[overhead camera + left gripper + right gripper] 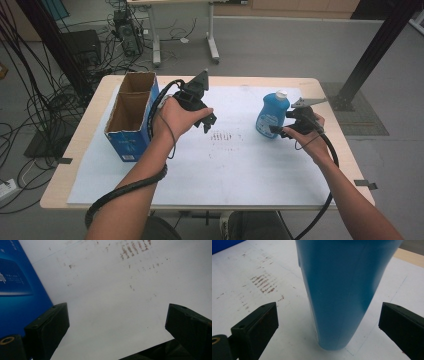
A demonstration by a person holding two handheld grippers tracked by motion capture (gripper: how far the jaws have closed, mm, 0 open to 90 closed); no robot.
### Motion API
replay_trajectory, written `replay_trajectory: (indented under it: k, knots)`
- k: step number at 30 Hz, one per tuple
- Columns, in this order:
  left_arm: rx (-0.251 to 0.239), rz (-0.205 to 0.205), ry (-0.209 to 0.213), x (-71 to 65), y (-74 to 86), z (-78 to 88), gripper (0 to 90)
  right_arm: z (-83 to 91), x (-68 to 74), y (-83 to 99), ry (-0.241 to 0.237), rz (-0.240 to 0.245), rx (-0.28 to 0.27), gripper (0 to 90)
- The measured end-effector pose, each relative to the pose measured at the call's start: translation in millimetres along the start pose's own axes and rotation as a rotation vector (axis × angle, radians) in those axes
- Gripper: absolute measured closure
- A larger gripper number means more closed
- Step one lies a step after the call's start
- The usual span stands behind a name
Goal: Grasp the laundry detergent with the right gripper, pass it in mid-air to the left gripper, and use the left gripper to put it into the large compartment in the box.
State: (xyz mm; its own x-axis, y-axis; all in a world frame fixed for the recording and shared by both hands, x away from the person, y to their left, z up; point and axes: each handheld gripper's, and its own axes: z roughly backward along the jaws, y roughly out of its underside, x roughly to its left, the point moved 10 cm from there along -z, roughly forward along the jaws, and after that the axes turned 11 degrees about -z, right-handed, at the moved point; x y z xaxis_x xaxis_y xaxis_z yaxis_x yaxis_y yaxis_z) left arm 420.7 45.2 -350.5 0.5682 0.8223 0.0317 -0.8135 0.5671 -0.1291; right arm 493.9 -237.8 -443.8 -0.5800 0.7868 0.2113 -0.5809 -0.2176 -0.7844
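blue bottle (273,114) stood upright on the white sheet (240,165) at the counter's right. right gripper (278,131) was level at its base, jaws wide, astride it, not touching. left gripper (210,121) was tilted down, wide open, empty, beside the blue box (131,114); its view showed brown smudges (132,248).

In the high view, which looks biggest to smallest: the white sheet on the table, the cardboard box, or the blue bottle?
1. White sheet, covering most of the table.
2. Cardboard box, open-topped with blue sides.
3. Blue bottle, standing by the right hand-held gripper; clearly smaller than the box.
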Motion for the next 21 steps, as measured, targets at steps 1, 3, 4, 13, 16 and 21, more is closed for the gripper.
replay_trajectory:
  k: [1, 3, 4, 13, 16, 21]
  knots:
    - [-0.003, 0.001, 0.000, 0.2, -0.1, -0.4, 5.8, -1.0, 0.0, -0.4, 0.001, 0.000, -0.005, 2.2]
    - [0.001, 0.001, 0.002, 0.4, 0.3, -0.6, 5.8, -4.0, 0.1, -1.8, 0.001, 0.000, -0.019, 2.2]
    - [-0.002, 0.000, 0.001, 0.8, 0.3, -1.1, 5.8, -4.0, 0.1, -1.8, 0.001, 0.000, -0.019, 2.2]
    - [-0.003, 0.004, 0.001, 3.1, 1.3, -0.8, 5.8, -10.5, 1.7, -5.5, -0.006, -0.002, -0.057, 2.1]
    - [-0.003, 0.006, 0.002, 3.1, 1.4, -1.2, 5.8, -11.4, 2.0, -6.5, -0.007, -0.001, -0.064, 2.1]
    - [-0.005, 0.004, 0.004, 2.5, 0.7, -2.3, 5.8, -12.3, 0.8, -8.2, -0.008, -0.005, -0.079, 2.0]
